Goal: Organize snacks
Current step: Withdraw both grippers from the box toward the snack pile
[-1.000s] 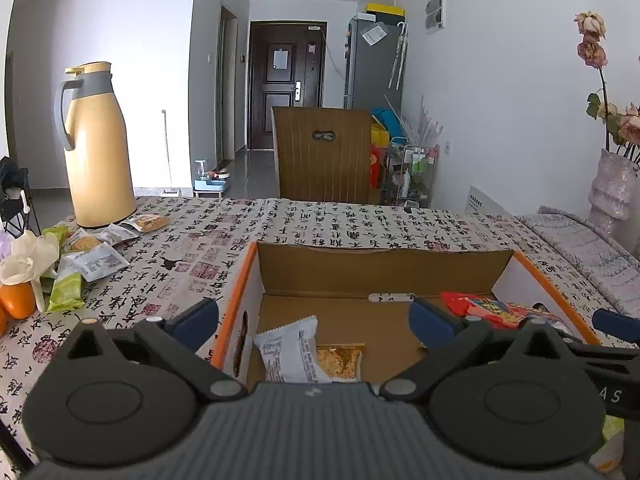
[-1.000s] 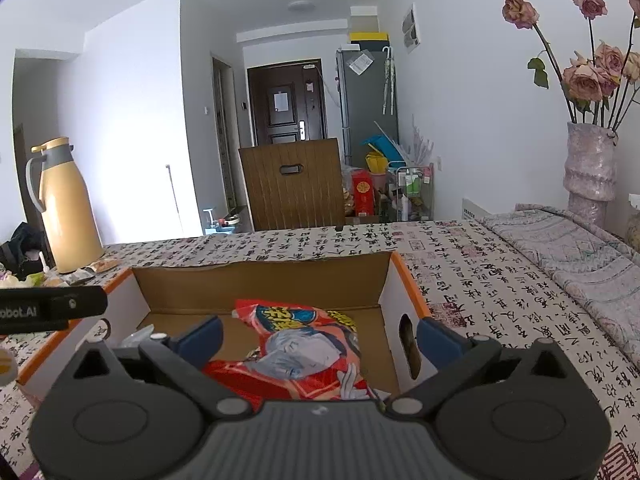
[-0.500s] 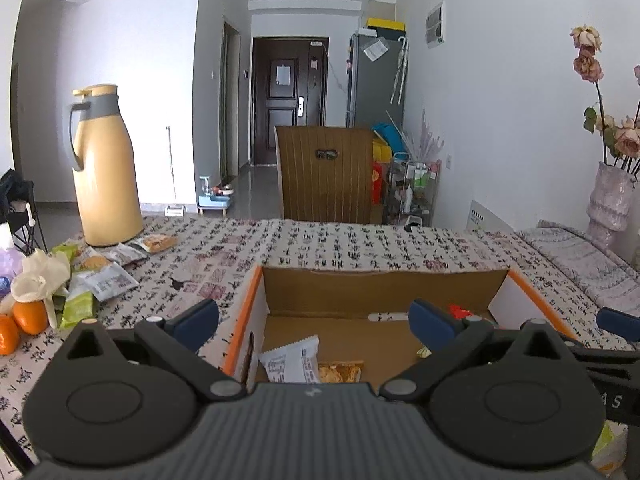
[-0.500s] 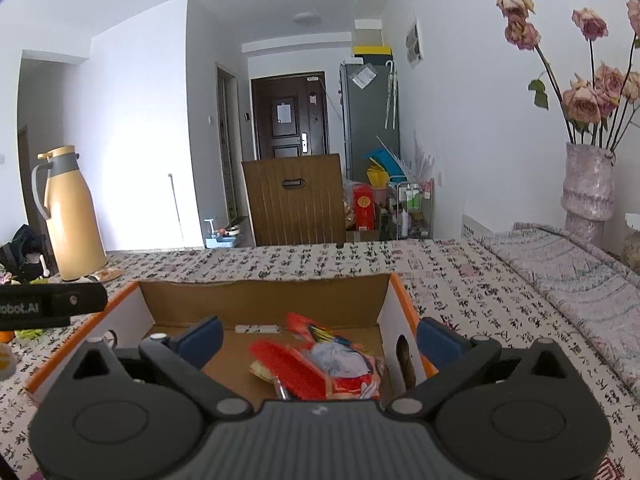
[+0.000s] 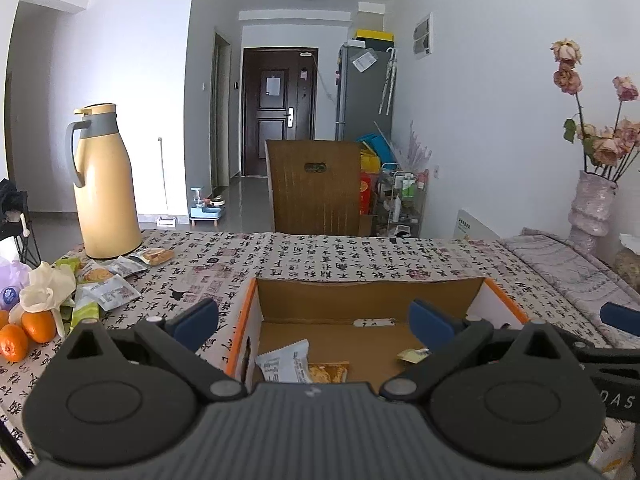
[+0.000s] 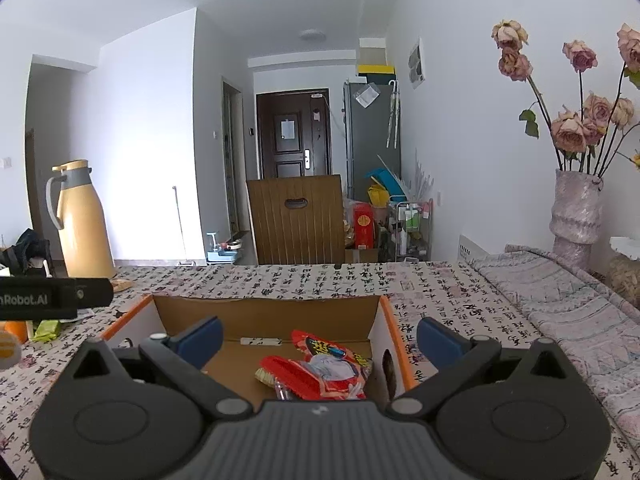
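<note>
An open cardboard box (image 5: 360,292) with orange edges sits on the patterned tablecloth. Inside it lie a white snack packet (image 5: 285,365), a clear biscuit pack (image 5: 329,372) and a small yellow wrapper (image 5: 414,354). The right wrist view shows the same box (image 6: 264,310) holding red snack bags (image 6: 320,368). Several loose snack packets (image 5: 108,280) lie on the table at left by the jug. My left gripper (image 5: 314,316) hangs open above the box's near side, holding nothing. My right gripper (image 6: 320,338) is open over the box's right half, also holding nothing.
A tall yellow thermos jug (image 5: 105,184) stands at the far left. Oranges (image 5: 28,330) and a white bundle (image 5: 46,288) sit at the left edge. A vase of dried roses (image 6: 576,216) stands at right. A wooden chair back (image 5: 316,186) is behind the table.
Both grippers have risen and drawn back from the box, so its contents sit lower and smaller in view. Both stay open.
</note>
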Demonstrator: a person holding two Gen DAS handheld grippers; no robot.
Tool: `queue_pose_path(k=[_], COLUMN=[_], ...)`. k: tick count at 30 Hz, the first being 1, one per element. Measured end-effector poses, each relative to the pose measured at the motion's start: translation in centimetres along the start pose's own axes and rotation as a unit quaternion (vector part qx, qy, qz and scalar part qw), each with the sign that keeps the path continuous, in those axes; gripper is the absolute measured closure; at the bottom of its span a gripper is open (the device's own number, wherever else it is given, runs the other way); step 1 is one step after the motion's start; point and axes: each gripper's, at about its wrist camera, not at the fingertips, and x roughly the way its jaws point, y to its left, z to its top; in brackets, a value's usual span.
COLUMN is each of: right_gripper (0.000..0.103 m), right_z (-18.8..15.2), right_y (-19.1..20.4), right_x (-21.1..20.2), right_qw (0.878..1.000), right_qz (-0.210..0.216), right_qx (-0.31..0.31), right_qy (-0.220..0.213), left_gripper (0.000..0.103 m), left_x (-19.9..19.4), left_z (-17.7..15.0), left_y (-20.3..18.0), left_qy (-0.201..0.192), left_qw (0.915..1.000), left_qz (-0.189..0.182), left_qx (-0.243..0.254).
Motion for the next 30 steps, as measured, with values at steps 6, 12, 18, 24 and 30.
queue_pose_path(k=[6, 12, 18, 24, 30], right_gripper=[0.0, 0.0, 0.0, 0.0, 0.0], right_z=[-0.5, -1.6, -3.7, -5.5, -7.9], right_y=[-0.8, -2.4, -4.4, -6.0, -7.1], right_x=[-2.2, -4.4, -6.8, -8.6, -10.6], right_qw=[1.0, 1.0, 1.0, 0.999, 0.997], right_qz=[0.0, -0.005, 0.002, -0.019, -0.049], right_qx=[-0.01, -0.011, 0.002, 0.01, 0.009], right_qy=[-0.004, 0.005, 0.011, 0.031, 0.059], left_gripper=[0.0, 0.0, 0.0, 0.0, 0.0], left_x=[-1.8, -3.3, -4.4, -5.4, -6.2], left_z=[-0.5, -1.7, -3.3, -5.8, -8.9], left_y=[0.0, 0.1, 0.6, 0.9, 1.3], left_qy=[-0.002, 0.006, 0.014, 0.03, 0.06], left_qw=[1.0, 0.9999, 0.9998, 0.9993, 0.9975], left_qz=[-0.009, -0.011, -0.01, -0.006, -0.007], left_qx=[0.002, 0.011, 0.01, 0.022, 0.035])
